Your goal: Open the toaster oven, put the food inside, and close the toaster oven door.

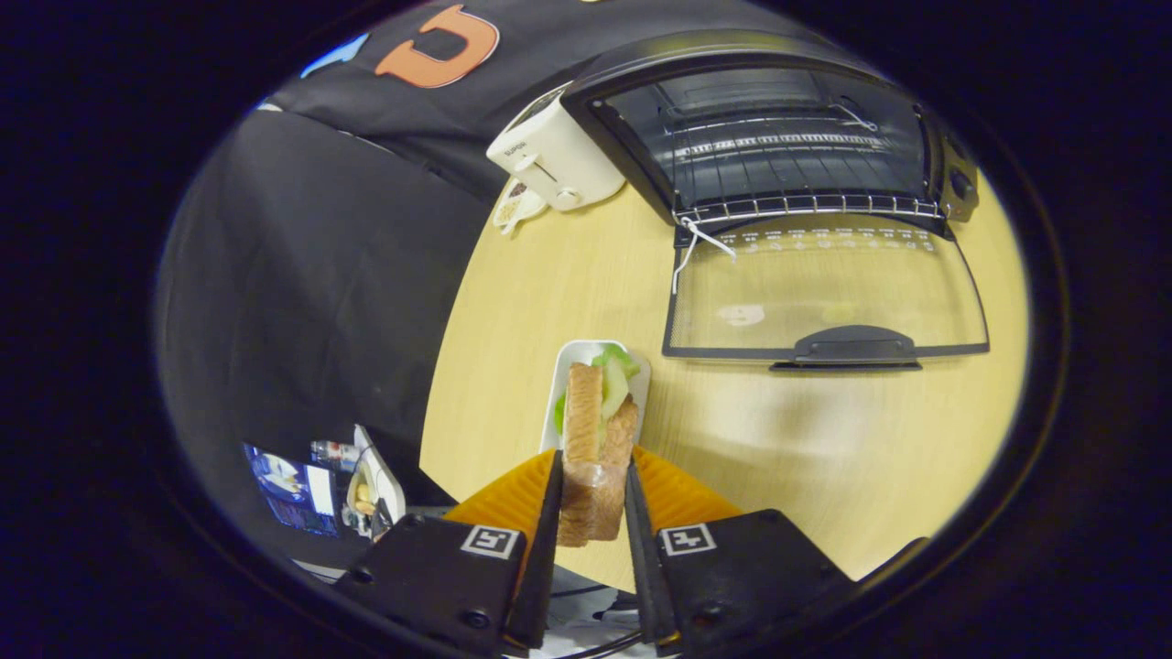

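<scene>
The hand-held gripper is pinching a toasted brown sandwich with green lettuce between both fingers, its long axis running straight ahead toward twelve o'clock, above a small white oblong dish. The black toaster oven is standing at about one o'clock, its glass door lying flat open on the pale wooden table, so the carry is likely heading forward and rightward.

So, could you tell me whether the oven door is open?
Open: the door lies flat on the table, rack exposed.
</scene>
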### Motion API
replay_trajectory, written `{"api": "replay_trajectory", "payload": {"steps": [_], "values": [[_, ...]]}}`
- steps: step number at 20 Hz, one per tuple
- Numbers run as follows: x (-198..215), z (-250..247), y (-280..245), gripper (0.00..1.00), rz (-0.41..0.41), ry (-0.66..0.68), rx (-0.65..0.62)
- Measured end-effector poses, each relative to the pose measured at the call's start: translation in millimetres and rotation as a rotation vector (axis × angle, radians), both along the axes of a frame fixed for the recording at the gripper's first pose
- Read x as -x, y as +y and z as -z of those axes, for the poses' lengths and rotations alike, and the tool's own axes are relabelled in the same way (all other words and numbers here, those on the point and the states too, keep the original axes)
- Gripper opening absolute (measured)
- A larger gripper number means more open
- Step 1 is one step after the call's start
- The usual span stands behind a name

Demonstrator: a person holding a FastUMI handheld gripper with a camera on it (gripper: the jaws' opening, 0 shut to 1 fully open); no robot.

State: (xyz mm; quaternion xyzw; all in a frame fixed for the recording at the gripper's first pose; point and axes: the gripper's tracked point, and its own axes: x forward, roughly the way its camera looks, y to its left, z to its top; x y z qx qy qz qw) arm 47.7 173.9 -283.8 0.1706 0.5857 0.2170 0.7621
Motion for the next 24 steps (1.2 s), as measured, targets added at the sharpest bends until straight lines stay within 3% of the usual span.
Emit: {"api": "replay_trajectory", "payload": {"steps": [7, 13, 17, 24], "values": [[6.7, -12.9, -3.7, 0.35, 0.013, -0.014, -0.046], [4.0, -59.9, -25.0, 0.35, 0.079, -0.059, -0.231], [-14.9, -61.3, -58.4, 0.35, 0.183, -0.108, -0.266], [-67.8, -56.5, -102.7, 0.34, 0.455, -0.201, -0.345]]}}
